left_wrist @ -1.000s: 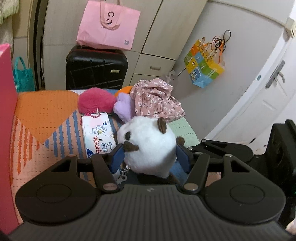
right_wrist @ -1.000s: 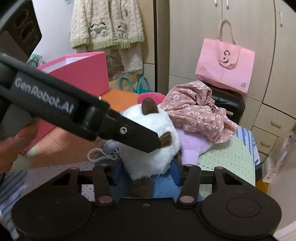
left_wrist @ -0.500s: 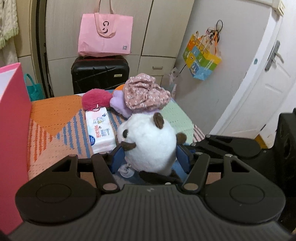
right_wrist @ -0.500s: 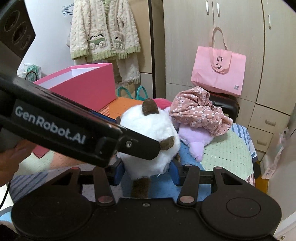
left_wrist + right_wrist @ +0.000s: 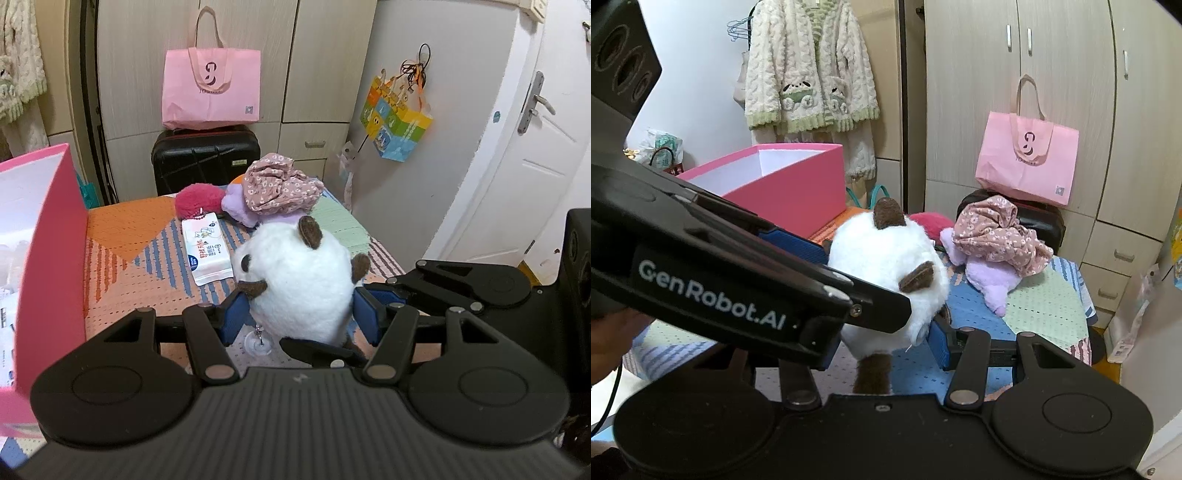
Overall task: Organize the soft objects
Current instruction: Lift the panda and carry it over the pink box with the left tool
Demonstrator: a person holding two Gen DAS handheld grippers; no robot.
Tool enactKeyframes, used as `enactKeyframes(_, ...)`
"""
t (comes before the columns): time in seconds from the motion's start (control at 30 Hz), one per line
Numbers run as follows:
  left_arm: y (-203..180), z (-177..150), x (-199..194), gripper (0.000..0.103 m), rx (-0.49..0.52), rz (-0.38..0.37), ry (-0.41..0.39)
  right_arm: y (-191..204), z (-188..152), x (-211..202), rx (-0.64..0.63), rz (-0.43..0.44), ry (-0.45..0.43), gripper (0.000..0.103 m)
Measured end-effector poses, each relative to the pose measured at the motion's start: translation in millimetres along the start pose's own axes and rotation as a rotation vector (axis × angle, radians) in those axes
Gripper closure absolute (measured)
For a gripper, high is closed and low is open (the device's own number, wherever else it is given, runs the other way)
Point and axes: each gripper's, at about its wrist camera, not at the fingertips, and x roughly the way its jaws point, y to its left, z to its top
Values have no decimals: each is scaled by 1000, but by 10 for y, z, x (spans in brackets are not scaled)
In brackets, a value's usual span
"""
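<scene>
Plush toy: white, round, with brown ears and a brown tail; held above the bed between both grippers, clear of the cover; a clear ring hangs beneath it.
Left gripper: clamped on the plush toy, one blue pad pressed into each flank.
Right gripper: also closed on the plush toy; its right blue pad presses the fur, its left pad is hidden behind the left gripper's black arm, which crosses the right wrist view.
Hand: a person's hand shows at the left edge of the right wrist view, at the left gripper's handle.
Bed cover: perforated fabric in orange, blue-striped and pale green patches.
Pink box: open, white inside; stands on the bed, to the left of the plush toy in both views.
Wipes pack: white, flat; lies on the striped patch between the pink box and the plush toy.
Fluffy pink toy: at the far end of the bed, touching the purple toy.
Purple toy: lies under the floral cloth.
Floral cloth: pink, crumpled; heaped on the purple toy.
Suitcase: black; stands beyond the bed.
Pink bag: rests on the suitcase, against the wardrobe.
Cream cardigan: hangs on the wall behind the pink box.
Colourful bag: hangs on the wall near the door.
</scene>
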Motion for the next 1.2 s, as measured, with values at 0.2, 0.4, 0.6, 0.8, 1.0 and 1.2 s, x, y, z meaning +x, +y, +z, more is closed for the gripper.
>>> enactKeyframes(0.2, -13, -55, -271, 43, -3, -30, -28, 157, 48, -213, -7, -11, 6, 48)
enactKeyframes(0.4, -30, -96, -535, 43, 14, -32, -53, 264, 158, -391, 32, 10, 12, 48)
enactKeyframes(0.6, 59, -138, -849, 43, 1, -32, -73, 437, 273, -501, 30, 51, 27, 48)
enactKeyframes(0.8, 251, -150, -1240, 43, -13, 5, -127, 725, 471, -556, -42, 88, 9, 48)
enactKeyframes(1.0, 539, -77, -1658, 43, -24, 78, -207, 1082, 806, -538, -135, 127, -59, 48)
enactKeyframes(1.2, 949, 67, -1909, 43, -77, 145, -249, 1352, 1184, -354, -185, 197, -104, 47)
